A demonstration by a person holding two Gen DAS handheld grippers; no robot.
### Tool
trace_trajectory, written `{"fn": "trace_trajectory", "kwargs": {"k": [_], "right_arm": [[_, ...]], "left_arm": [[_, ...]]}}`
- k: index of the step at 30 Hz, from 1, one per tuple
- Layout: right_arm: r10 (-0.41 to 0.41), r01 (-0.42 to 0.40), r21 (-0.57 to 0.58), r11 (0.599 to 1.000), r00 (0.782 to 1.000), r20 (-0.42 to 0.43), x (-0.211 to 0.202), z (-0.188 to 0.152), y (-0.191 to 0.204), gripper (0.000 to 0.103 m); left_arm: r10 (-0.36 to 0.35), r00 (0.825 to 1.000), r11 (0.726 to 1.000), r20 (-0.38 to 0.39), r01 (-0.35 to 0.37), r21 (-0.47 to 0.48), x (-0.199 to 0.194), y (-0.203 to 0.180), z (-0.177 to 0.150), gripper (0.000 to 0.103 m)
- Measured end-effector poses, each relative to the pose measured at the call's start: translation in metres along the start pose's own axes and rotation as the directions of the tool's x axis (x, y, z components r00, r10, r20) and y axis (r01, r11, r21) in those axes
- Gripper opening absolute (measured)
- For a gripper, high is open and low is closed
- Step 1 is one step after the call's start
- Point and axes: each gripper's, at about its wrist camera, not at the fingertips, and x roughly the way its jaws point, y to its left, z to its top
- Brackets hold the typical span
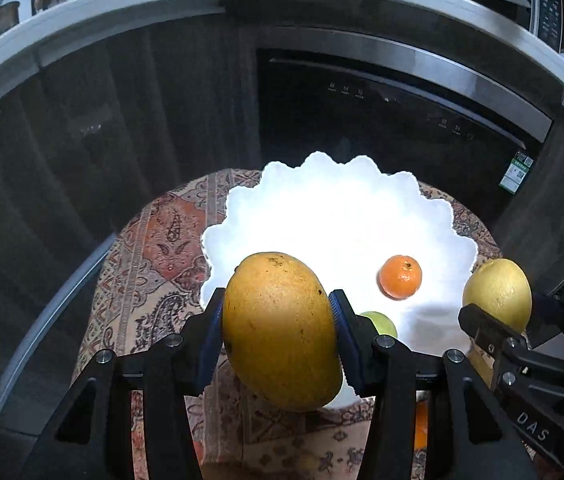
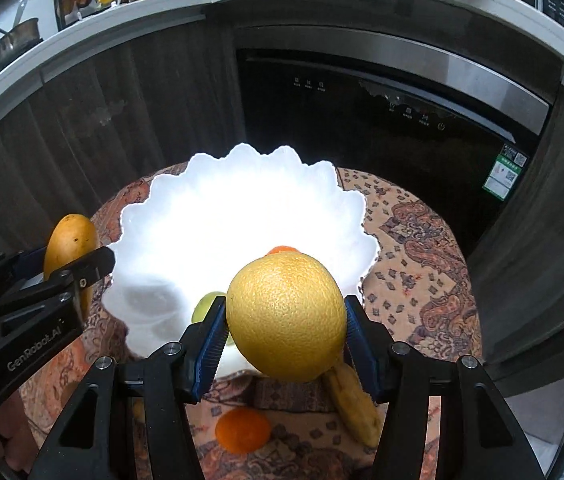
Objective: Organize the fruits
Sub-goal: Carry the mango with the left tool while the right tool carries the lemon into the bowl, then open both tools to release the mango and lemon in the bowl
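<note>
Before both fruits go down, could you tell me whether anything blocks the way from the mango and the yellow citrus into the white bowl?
Nothing visible blocks them. The bowl holds only a small orange and a green fruit near its front; the rest is open.

**Materials and Surface Finish**

Mango (image 1: 282, 332): smooth, matt, speckled skin. Grapefruit (image 2: 286, 318): pitted, slightly glossy peel. Bowl (image 2: 161, 220): glossy white, scalloped rim. Tablecloth (image 2: 414, 256): woven patterned cloth. Finger pads (image 2: 211, 344): ribbed blue. Cabinets (image 1: 101, 120): dark wood grain.
</note>
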Motion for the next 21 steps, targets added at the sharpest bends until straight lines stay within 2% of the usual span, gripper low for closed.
{"fn": "trace_trajectory", "kwargs": {"k": [10,12,13,14,15,16,18,21], "right_arm": [[0.015,-0.016,-0.010,1.000,0.998,-0.061,0.026,0.000,0.003,0.058],[0.003,-0.004,-0.012,1.000,0.999,-0.044,0.025,0.000,0.003,0.061],[-0.017,0.016,-0.022,1.000,1.000,-0.023,0.022,0.001,0.004,0.066],[-0.036,0.036,-0.029,0.999,0.999,-0.005,0.019,0.003,0.005,0.080],[-0.058,0.059,-0.031,0.998,0.998,0.016,0.015,0.004,0.005,0.086],[-0.075,0.076,-0.031,0.997,0.996,0.038,0.010,0.006,0.004,0.087],[-0.104,0.106,-0.030,0.994,0.993,0.061,0.003,0.009,0.002,0.087],[-0.124,0.127,-0.026,0.992,0.989,0.085,-0.006,0.011,0.000,0.087]], "left_arm": [[-0.032,0.997,0.999,-0.067,0.031,-0.013,0.030,0.001,-0.001,0.051],[-0.008,0.999,1.000,-0.054,0.008,-0.005,0.029,0.001,-0.001,0.063],[-0.002,0.999,1.000,-0.046,0.002,-0.004,0.027,0.001,-0.001,0.066],[0.002,0.999,1.000,-0.038,-0.002,-0.007,0.025,0.003,0.000,0.068],[0.007,0.999,1.000,-0.035,-0.007,-0.008,0.024,0.004,0.001,0.070],[0.012,0.999,1.000,-0.034,-0.012,-0.008,0.022,0.005,0.001,0.072],[0.024,0.999,1.000,-0.027,-0.025,-0.012,0.017,0.007,0.002,0.084],[0.042,0.999,0.999,-0.009,-0.042,-0.007,0.007,0.007,0.001,0.090]]}}
